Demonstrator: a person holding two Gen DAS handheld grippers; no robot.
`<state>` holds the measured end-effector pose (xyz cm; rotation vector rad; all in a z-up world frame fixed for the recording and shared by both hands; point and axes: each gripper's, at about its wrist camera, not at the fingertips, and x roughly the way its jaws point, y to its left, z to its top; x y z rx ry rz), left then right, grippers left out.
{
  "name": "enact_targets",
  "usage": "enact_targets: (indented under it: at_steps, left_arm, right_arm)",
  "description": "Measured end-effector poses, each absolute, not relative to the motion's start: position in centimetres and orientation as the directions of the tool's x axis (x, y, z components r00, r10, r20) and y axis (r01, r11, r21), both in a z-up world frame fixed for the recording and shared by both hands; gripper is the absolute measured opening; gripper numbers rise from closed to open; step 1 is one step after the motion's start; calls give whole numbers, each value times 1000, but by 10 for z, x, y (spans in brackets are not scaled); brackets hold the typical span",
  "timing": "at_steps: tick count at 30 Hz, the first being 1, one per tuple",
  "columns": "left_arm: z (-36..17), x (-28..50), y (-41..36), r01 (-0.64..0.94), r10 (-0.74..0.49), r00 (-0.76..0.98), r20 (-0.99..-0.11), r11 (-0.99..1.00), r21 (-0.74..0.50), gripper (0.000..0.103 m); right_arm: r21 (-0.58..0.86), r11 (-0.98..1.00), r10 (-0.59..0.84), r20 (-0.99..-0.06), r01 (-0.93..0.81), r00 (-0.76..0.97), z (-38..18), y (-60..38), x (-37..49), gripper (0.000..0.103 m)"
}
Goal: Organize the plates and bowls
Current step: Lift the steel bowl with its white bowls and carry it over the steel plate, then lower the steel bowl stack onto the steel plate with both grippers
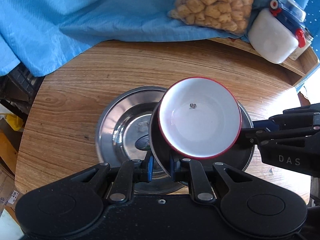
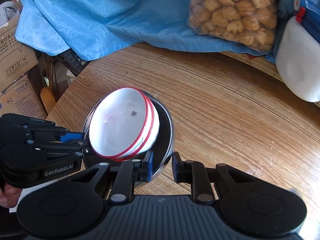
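A steel plate (image 1: 160, 146) carries two stacked white bowls with red rims (image 1: 200, 118), tilted over a second steel plate (image 1: 120, 120) lying on the wooden table (image 1: 80, 84). My left gripper (image 1: 161, 167) straddles the near rim of the upper plate with narrow jaws. In the right wrist view the bowls (image 2: 124, 126) sit in the plate (image 2: 167, 128), and my right gripper (image 2: 162, 167) straddles its rim with a visible gap on the right side. The left gripper shows there (image 2: 80, 138) and the right one shows in the left wrist view (image 1: 248, 130).
A blue cloth (image 1: 80, 16) covers the table's far side. A clear bag of biscuits (image 1: 216, 2) and a white jug with a blue and red cap (image 1: 274, 38) lie at the far right. Cardboard boxes (image 2: 14, 60) stand left beyond the table edge.
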<state>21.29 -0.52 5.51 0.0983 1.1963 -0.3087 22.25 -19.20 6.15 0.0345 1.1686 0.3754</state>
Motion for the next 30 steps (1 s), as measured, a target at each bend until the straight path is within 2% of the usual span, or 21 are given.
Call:
enact_targets:
  at_steps: [13,30]
  left_arm:
    - [33,221,31,260,-142,308,-941,964,-60,16]
    - [27,230,36,354,-123,356,-926,935,12,14]
  right_arm:
    - [224,932,314,-892,-284,326,47,-155,234,22]
    - [227,950,297,-873,-216,387,39,-146,228,21]
